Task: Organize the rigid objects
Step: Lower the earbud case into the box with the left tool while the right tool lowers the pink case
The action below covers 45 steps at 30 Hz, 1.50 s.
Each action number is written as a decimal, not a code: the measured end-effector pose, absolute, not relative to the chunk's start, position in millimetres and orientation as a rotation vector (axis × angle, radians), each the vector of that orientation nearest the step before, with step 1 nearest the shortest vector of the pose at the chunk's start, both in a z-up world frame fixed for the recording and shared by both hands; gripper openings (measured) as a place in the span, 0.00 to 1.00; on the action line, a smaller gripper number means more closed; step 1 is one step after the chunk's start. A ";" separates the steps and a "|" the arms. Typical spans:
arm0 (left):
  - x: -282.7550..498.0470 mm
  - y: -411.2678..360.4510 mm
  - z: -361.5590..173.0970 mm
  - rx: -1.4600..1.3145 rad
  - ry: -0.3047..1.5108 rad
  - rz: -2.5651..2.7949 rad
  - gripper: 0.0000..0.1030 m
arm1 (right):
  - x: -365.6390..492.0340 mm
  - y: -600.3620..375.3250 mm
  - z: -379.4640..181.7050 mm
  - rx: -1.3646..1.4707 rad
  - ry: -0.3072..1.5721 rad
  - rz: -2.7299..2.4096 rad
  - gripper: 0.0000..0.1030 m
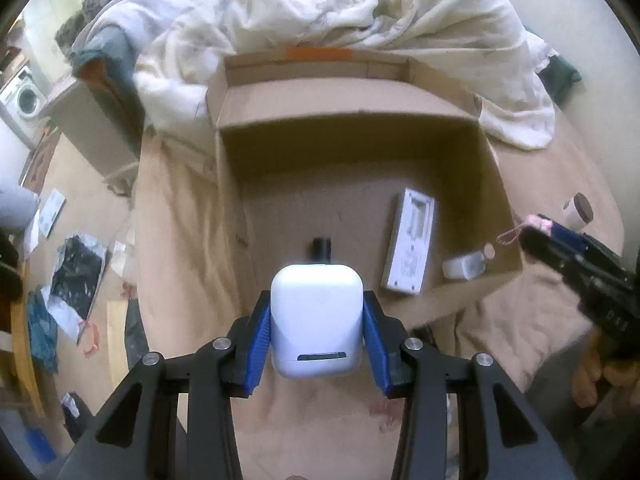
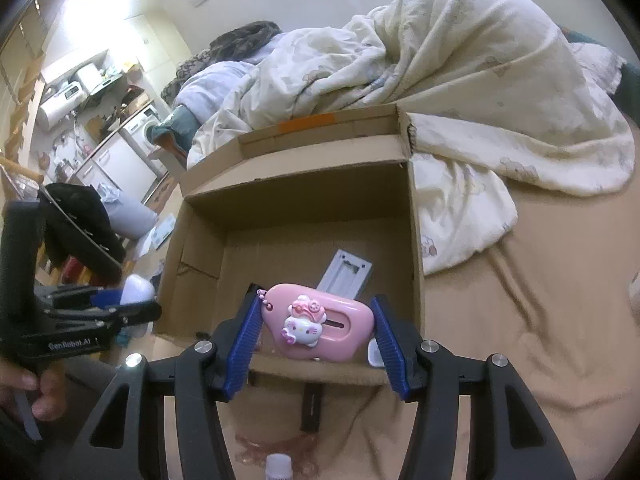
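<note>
1. My left gripper (image 1: pixel 317 320) has its blue pads closed partway on a white earbud case (image 1: pixel 316 320), one pad on each flat side. The case hangs over the near edge of the cardboard box (image 1: pixel 500 184), which sits on a tan bedsheet (image 1: pixel 176 240).
2. My read on the case: hard glossy plastic, light, rounded corners. Likely slick, so I keep the pads square on the broad sides, clear of the hinge seam.
3. My right gripper (image 2: pixel 316 330) is closed to a middling width on a pink cat-figure utility cutter (image 2: pixel 318 326), gripped end to end, over the near wall of the box.
4. The cutter looks stiff and light. The raised cat figure and bead chain (image 2: pixel 262 294) could snag. The curved ends give the pads little flat contact, so it may twist if bumped.
5. Already in the box: a flat white-grey rectangular device (image 1: pixel 410 240), a small white item (image 1: pixel 464 266) in the near right corner, and a dark cylinder (image 1: pixel 322 246).
6. Plenty of bare box floor on the left for the case. A low release seems wise; a hard shell could bounce or pop open.
</note>
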State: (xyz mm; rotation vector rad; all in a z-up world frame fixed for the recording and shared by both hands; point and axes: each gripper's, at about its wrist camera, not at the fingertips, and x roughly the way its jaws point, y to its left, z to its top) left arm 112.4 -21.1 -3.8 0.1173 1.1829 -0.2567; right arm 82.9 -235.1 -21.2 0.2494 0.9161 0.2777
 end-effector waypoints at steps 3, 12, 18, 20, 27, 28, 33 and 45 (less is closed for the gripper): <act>126.3 -25.6 -1.2 0.126 1.157 -0.251 0.38 | 92.5 -228.8 -24.0 0.226 0.919 0.275 0.57; 152.4 -34.0 -24.1 0.151 1.123 -0.214 0.38 | 114.0 -218.7 -42.8 0.241 0.970 0.254 0.57; 155.1 -37.8 -51.4 0.166 1.145 -0.209 0.38 | 115.8 -210.1 -58.8 0.214 1.022 0.252 0.57; 153.1 -42.7 -60.6 0.191 1.152 -0.209 0.38 | 116.1 -206.7 -62.2 0.204 1.032 0.258 0.56; 154.3 -42.5 -65.6 0.174 1.156 -0.198 0.38 | 119.1 -204.1 -70.7 0.185 1.060 0.257 0.56; 154.1 -42.0 -66.0 0.174 1.156 -0.196 0.38 | 119.2 -204.9 -71.6 0.182 1.065 0.255 0.56; 153.5 -41.2 -73.8 0.199 1.173 -0.178 0.38 | 120.6 -207.7 -76.3 0.172 1.092 0.222 0.56; 153.8 -40.9 -79.0 0.229 1.179 -0.170 0.38 | 123.1 -215.0 -83.2 0.181 1.125 0.182 0.57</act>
